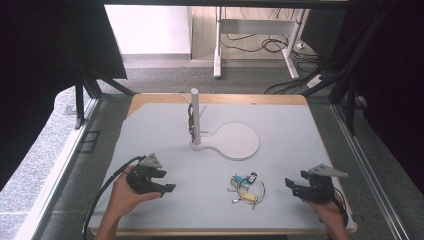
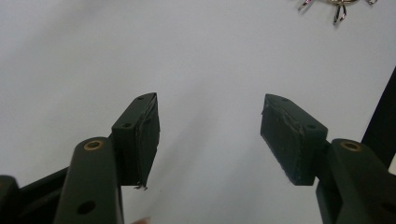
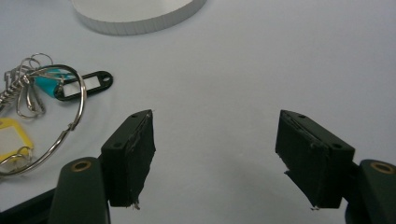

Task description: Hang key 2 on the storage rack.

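- Lying flat on the counter (image 1: 165, 125) between the two hands, the key ring (image 1: 246, 188) sits near the person, its large metal loop spread out with a blue tag, a black tag (image 3: 84, 86) and a yellow tag (image 3: 14, 135) fanned around it, so any part of the loop is open to a grasp from above or from the side.
- Left gripper (image 1: 162, 186): it hovers low to the left of the ring, well apart from it, fingers (image 2: 140, 135) released with bare counter between them. My guess is that it waits as the steadying hand.
- Right gripper (image 1: 294, 186): it rests to the right of the ring, fingers (image 3: 130, 154) spread and empty, pointed toward the loop, which lies just beside its left finger in the right gripper view. It looks the likelier one to pick up.
- A white stand (image 1: 235, 142) with an upright post (image 1: 195, 116) stands farther off, behind the ring; something dark already hangs at the post, so the ring probably belongs there.
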`<state>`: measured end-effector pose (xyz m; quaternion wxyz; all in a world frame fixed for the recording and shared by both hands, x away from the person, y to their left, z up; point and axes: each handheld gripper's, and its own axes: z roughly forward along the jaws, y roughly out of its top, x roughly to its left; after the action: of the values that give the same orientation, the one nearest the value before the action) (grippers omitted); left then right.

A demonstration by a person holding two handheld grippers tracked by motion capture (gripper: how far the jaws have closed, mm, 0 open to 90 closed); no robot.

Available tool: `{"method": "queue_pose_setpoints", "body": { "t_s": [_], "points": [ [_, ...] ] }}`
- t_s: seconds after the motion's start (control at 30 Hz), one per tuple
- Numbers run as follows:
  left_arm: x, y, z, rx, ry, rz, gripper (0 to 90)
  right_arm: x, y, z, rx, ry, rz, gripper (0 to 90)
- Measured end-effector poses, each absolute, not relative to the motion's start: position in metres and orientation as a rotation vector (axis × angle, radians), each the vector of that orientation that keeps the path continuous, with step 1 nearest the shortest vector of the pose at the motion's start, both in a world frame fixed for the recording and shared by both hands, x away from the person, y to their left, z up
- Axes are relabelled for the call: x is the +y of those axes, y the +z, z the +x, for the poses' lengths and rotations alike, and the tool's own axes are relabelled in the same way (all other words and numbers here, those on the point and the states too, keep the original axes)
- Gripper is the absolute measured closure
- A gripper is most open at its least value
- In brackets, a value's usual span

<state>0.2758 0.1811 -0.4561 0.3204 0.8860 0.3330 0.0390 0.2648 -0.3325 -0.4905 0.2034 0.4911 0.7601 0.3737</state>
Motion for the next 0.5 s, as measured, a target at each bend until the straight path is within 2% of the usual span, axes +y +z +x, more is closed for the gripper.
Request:
{"method": "queue_pose_setpoints", "body": {
  "t_s": [0.5],
  "points": [
    [0.185, -0.449, 0.267, 0.847, 0.085, 2.301, 37.7, -0.309, -0.474, 0.275, 2.251, 0.977, 1.289, 40.8]
  ]
}}
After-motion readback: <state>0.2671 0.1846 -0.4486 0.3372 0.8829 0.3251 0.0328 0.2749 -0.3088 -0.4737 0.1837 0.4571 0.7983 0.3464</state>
